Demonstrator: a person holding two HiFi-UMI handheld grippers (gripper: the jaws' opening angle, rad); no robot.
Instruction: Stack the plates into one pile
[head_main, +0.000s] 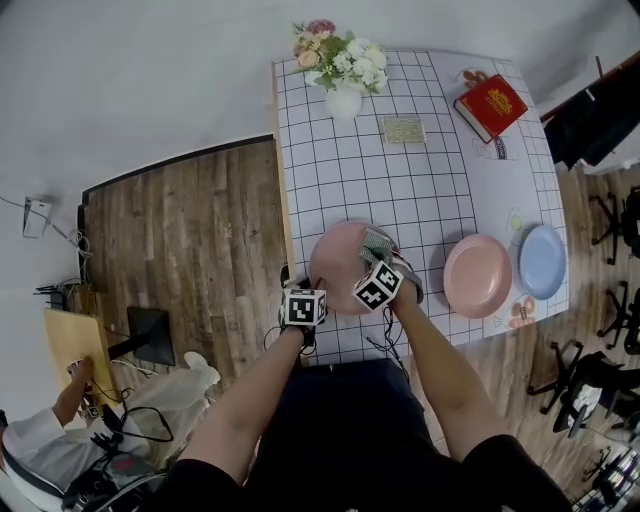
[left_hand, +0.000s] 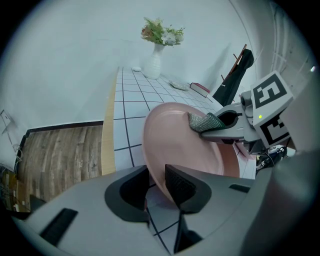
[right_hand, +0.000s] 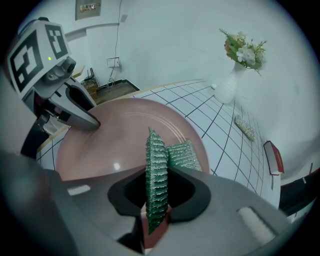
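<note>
Pink plate (head_main: 336, 268) is tilted up at the desk's (head_main: 340, 170) six o'clock edge. The left gripper (left_hand: 155, 187) points steeply down, its fingers (left_hand: 181, 186) clenched on the plate's near rim. At its three o'clock, the right gripper (right_hand: 157, 200) also angles steeply down, fingers clamped on a green pad (right_hand: 156, 160) that touches the plate's face. Both forearms reach in from six o'clock. Another pink plate (head_main: 477, 276) and a blue plate (head_main: 541, 261) lie flat at three o'clock.

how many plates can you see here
3. One pink plate at the table's near edge, held by the left gripper; a second pink plate to its right; a blue plate beside that. None looks hidden.
</note>
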